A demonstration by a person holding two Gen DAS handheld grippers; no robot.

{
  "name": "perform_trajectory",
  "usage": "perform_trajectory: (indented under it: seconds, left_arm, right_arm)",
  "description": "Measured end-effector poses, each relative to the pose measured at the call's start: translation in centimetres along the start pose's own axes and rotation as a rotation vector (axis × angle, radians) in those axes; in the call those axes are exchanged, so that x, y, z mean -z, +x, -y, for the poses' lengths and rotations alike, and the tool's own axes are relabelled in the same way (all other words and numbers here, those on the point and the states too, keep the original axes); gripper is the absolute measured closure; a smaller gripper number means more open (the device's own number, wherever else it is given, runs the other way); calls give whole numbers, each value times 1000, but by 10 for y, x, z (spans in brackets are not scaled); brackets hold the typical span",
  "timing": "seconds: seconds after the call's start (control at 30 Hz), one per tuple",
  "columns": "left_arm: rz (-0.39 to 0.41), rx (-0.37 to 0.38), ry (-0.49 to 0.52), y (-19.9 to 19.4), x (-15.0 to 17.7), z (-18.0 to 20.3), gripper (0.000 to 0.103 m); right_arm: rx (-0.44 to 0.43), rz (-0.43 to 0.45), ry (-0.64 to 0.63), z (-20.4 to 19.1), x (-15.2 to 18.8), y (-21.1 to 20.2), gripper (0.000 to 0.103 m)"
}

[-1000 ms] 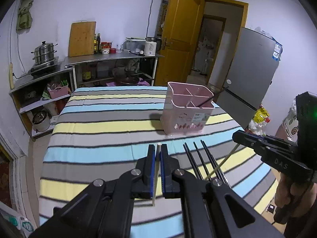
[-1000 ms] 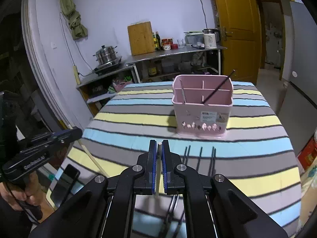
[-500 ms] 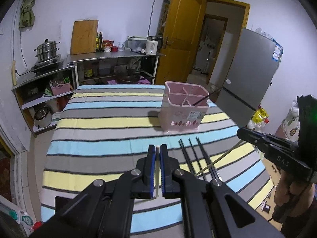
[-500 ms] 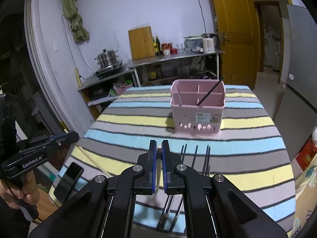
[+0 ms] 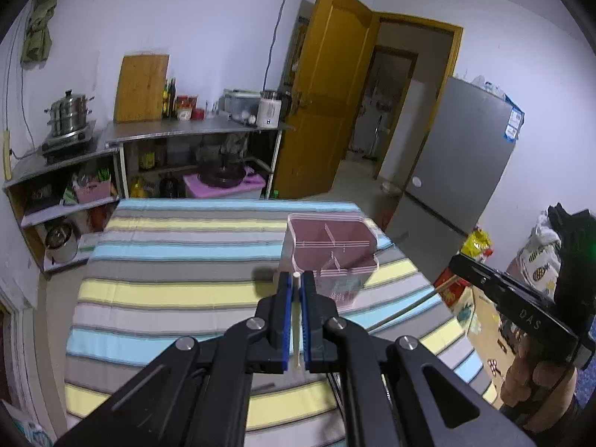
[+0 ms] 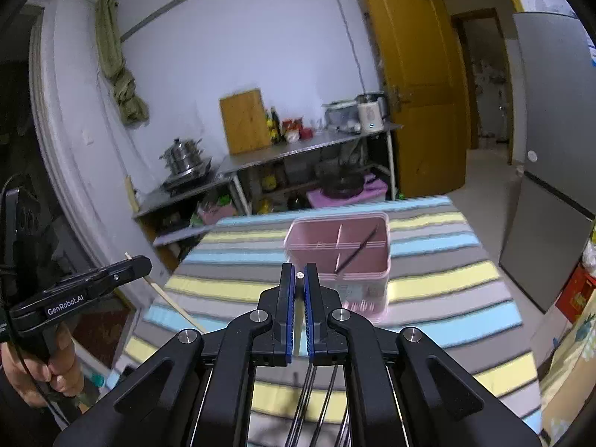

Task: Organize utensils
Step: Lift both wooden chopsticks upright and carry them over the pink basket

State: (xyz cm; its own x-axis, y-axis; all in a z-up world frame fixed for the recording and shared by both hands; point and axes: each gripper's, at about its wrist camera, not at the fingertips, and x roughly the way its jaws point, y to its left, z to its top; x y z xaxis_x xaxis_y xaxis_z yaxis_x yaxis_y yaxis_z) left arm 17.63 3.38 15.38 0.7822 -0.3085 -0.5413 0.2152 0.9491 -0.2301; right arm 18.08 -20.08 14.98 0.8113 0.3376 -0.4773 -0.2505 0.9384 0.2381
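A pink divided utensil holder stands on the striped tablecloth, with one black chopstick leaning inside it. My left gripper is shut on a pale chopstick, held above the table just short of the holder. My right gripper is shut on a second pale chopstick, whose tip shows between the pads. Each gripper appears in the other's view: the right gripper with its stick, the left gripper with its stick. Several black chopsticks lie on the cloth below the right gripper.
A steel shelf unit with pots, bottles and a cutting board stands against the far wall. A grey fridge and an open yellow door are on the right. A person's hands hold both gripper handles at the table's near edges.
Both grippers have risen with their pale chopsticks and moved toward the pink holder. The table and the black chopsticks have dropped lower in both views.
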Motion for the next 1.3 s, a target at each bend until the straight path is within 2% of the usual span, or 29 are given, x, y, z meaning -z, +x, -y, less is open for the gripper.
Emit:
perform_trajectory:
  seconds: [0.3, 0.53, 0.83, 1.03, 1.3]
  left_arm:
    - [66, -7, 1, 25, -60, 8, 98]
    - [95, 4, 29, 53, -82, 22, 98]
    - [58, 34, 13, 101, -73, 20, 98]
    - [-12, 38, 6, 135, -56, 15, 98]
    - [-61, 37, 9, 154, -39, 11, 98]
  right_arm:
    - [33, 118, 45, 17, -51, 9, 99]
    - [40, 135, 60, 25, -69, 31, 99]
    - [42, 78, 71, 32, -55, 74, 99]
    - [47, 14, 73, 37, -37, 104, 99]
    - [41, -55, 63, 40, -22, 125, 98]
